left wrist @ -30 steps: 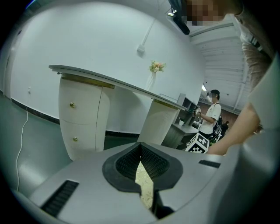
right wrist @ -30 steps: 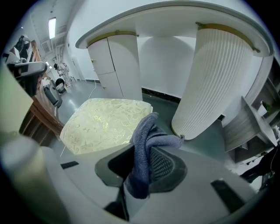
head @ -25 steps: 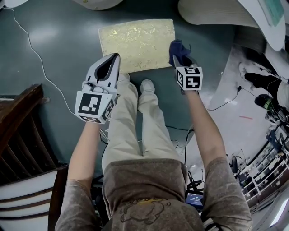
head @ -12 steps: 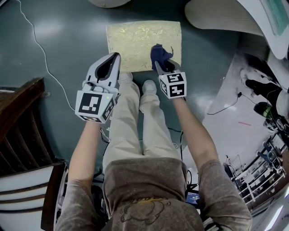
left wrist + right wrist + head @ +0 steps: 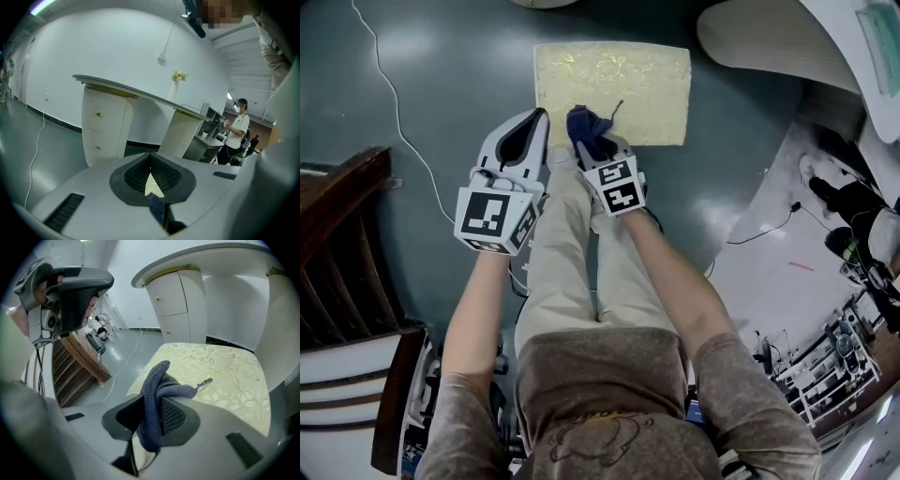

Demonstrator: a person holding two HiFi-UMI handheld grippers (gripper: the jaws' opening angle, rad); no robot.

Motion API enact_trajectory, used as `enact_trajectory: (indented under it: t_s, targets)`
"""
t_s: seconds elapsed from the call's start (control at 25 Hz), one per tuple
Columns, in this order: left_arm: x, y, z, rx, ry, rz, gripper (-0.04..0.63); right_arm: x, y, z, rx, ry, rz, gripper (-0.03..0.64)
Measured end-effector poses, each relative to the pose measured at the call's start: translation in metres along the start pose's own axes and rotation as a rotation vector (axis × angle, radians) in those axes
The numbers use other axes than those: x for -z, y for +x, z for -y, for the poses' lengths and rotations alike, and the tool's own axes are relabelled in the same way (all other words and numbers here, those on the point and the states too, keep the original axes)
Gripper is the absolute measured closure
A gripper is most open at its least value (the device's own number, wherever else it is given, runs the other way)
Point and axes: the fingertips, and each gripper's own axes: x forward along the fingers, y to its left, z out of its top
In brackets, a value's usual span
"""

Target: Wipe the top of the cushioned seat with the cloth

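Glossy grey-green floor [image 5: 441, 75], trailing white cable [image 5: 399, 141], curved white counter [image 5: 105, 126], white wall [image 5: 93, 42], dark wooden furniture [image 5: 342, 234]

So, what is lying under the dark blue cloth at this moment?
The cushioned seat lies under the cloth, at its near edge. The right gripper is shut on the cloth. The seat patch directly beneath is hidden.

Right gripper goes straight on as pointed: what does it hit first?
Probably the seat cushion top: the right gripper, shut on the cloth, aims across its near edge, cloth leading. Depth unclear.
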Motion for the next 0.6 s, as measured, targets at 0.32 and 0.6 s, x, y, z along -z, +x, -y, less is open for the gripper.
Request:
enact_trajectory:
  t_s: [0.32, 0.6]
  targets:
    - [0.002, -0.01, -0.02, -0.033, -0.017, 0.002, 0.578, -0.004, 0.027, -0.035, -0.05, -0.028, -0.002, 0.517]
    - [0.004, -0.017, -0.03, -0.039, -0.018, 0.001, 0.578, 0.001, 0.042, -0.067, -0.094, -0.054, -0.02, 0.517]
